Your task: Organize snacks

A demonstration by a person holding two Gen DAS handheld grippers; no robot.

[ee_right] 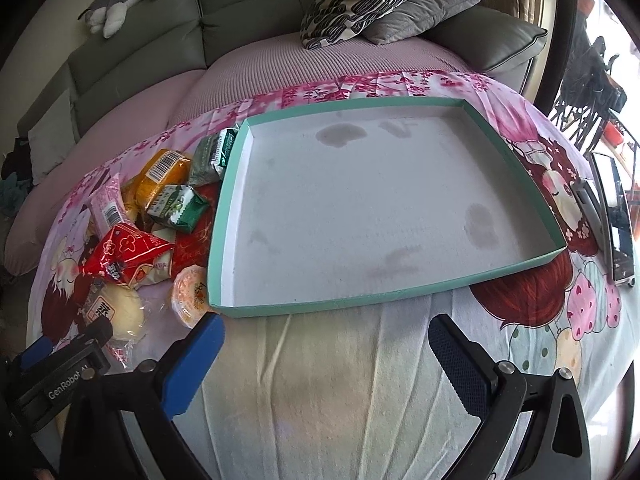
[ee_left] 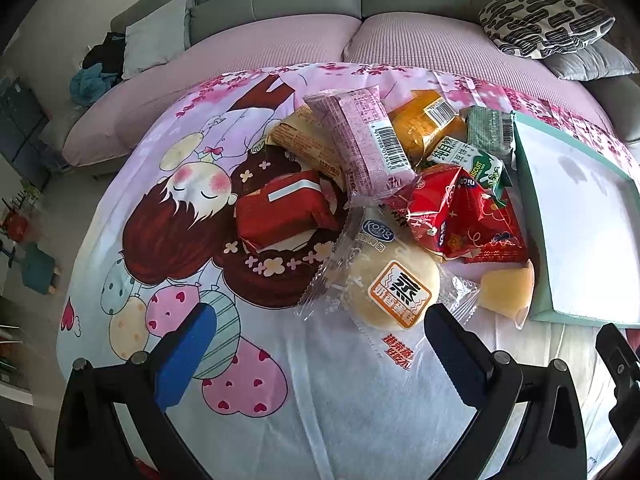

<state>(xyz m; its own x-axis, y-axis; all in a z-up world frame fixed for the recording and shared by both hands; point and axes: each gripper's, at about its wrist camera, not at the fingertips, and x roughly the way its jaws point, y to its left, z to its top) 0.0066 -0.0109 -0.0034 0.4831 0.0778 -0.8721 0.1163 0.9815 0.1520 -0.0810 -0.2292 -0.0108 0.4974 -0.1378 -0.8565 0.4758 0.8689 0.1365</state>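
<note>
The left claw [ee_left: 320,344] and the right claw [ee_right: 326,346] both gape wide, gripping nothing.

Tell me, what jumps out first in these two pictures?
A jumbled pile of wrapped snacks, topped by a red triangular packet, with a round steamed cake nearest the open left gripper. To its right lies a shallow teal-rimmed tray with nothing in it, in front of the open right gripper. All rests on a pink cartoon tablecloth.

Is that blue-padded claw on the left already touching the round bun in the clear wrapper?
Apart. The left wrist view shows the left gripper open, its blue fingertips either side and short of the bun. Only the wrapper's lower edge lies near the right fingertip.
</note>
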